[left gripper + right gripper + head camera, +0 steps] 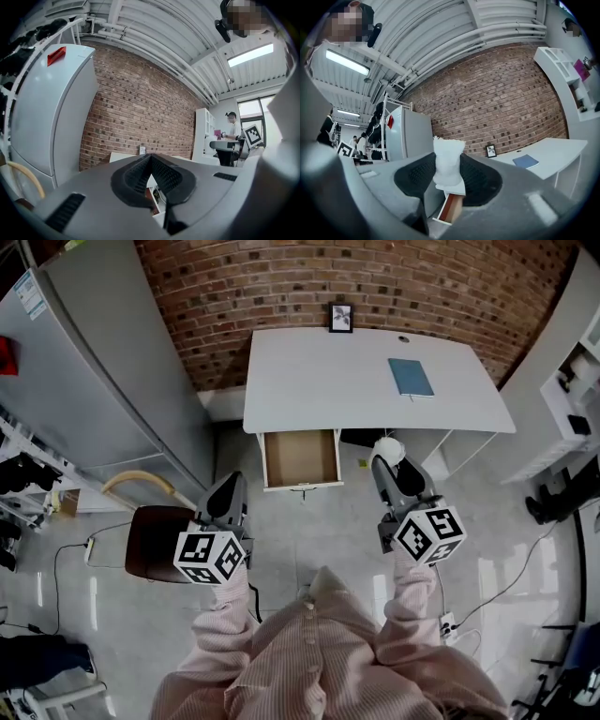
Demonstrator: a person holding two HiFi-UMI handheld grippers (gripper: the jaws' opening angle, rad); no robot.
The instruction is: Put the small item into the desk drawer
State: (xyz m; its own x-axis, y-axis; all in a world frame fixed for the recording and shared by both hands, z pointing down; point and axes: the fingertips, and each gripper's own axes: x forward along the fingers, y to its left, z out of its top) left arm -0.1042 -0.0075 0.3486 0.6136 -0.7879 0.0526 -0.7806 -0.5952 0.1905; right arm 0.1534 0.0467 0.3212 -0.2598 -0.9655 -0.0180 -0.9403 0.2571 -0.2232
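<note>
**A:** Pouch (448,161), where was it?

**B:** Pinched upright between the ribbed black pads (480,180) of my right gripper (386,461). It was a small white crinkled pouch with a ragged top edge, over the glossy grey floor (347,521), just in front of the desk (319,381).

**A:** And the drawer (300,457)?

**B:** Pulled out from under the smooth white desktop. It was a shallow white-walled box with a brown wooden bottom, near the pouch on its left.

**A:** Your other hand?

**B:** My left gripper (151,160) had its textured pads pressed together on nothing.
</note>
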